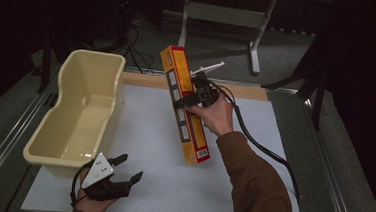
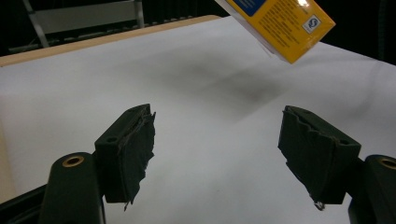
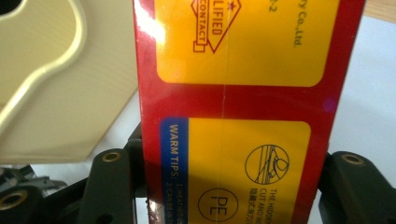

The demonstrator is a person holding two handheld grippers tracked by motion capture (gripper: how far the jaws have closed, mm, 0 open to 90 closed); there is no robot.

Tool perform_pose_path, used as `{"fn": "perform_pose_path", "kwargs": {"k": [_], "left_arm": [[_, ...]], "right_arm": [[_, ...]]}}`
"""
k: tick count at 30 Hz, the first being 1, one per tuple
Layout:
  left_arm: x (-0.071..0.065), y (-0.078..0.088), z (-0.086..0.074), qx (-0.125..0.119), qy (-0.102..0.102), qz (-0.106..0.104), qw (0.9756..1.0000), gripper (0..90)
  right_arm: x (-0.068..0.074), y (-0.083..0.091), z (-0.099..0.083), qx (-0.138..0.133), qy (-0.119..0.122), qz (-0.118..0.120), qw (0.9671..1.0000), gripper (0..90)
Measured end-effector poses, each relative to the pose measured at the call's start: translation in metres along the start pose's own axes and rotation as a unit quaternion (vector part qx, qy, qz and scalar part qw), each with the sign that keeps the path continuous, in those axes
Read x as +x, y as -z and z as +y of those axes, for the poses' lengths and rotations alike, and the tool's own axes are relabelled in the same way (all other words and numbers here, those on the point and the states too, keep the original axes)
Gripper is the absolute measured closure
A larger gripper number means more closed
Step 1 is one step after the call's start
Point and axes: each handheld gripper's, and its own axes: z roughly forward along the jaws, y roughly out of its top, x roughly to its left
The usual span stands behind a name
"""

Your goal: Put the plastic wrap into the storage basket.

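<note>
From the high view, the right gripper [image 1: 192,100] is gripping a long yellow-and-red box [image 1: 185,104] aloft over the white mat [image 1: 169,195] — likely heading for the empty cream tub [image 1: 47,149]. The left gripper [image 2: 217,154] is idling with jaws wide, nothing between them. In the right gripper view, the jaws are clamping the box's sides — next, a swing over the tub.

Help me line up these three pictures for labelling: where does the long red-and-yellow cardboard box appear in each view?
High view: the long red-and-yellow cardboard box stands tilted at centre, clamped by the right gripper, right of the cream plastic tub.
Left gripper view: its yellow end hangs at the top right, above the white table sheet.
Right gripper view: it runs up the middle between the black jaws.
Shared landmark: the white table sheet.
</note>
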Motion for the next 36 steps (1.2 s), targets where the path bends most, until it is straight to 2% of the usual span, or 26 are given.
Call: {"fn": "perform_pose_path", "kwargs": {"k": [6, 11, 15, 17, 24, 27, 28, 32, 36], "left_arm": [[0.000, 0.000, 0.000, -0.002, 0.001, 0.000, 1.0000, 26.4], [0.000, 0.001, 0.000, -0.002, 0.001, 0.001, 1.0000, 26.4], [0.000, 0.001, 0.000, -0.002, 0.002, 0.002, 1.0000, 26.4], [0.000, 0.001, 0.000, -0.002, 0.002, 0.002, 1.0000, 26.4], [0.001, 0.001, 0.000, -0.003, 0.002, 0.001, 1.0000, 26.4], [0.001, 0.001, 0.000, -0.003, 0.003, 0.001, 1.0000, 26.4], [0.002, 0.002, 0.000, -0.003, 0.002, 0.001, 1.0000, 26.4], [0.002, 0.002, 0.000, -0.005, 0.004, 0.001, 1.0000, 26.4], [0.003, 0.003, 0.000, -0.005, 0.006, 0.001, 1.0000, 26.4]], "right_arm": [[0.004, 0.001, 0.009, -0.014, -0.019, 0.020, 0.9995, 42.0], [0.008, 0.002, 0.017, -0.018, -0.024, 0.030, 0.9991, 42.0], [0.011, 0.003, 0.022, -0.019, -0.025, 0.029, 0.9991, 42.0], [0.014, 0.002, 0.024, -0.021, -0.017, 0.029, 0.9992, 42.0], [0.025, -0.005, 0.032, -0.024, -0.027, 0.041, 0.9985, 42.0], [0.028, -0.008, 0.034, -0.025, -0.030, 0.053, 0.9978, 42.0], [0.030, -0.011, 0.037, -0.025, -0.045, 0.074, 0.9959, 42.1], [0.034, -0.014, 0.040, -0.029, -0.047, 0.072, 0.9959, 42.0], [0.040, -0.016, 0.044, -0.032, -0.039, 0.085, 0.9951, 42.0]]}}
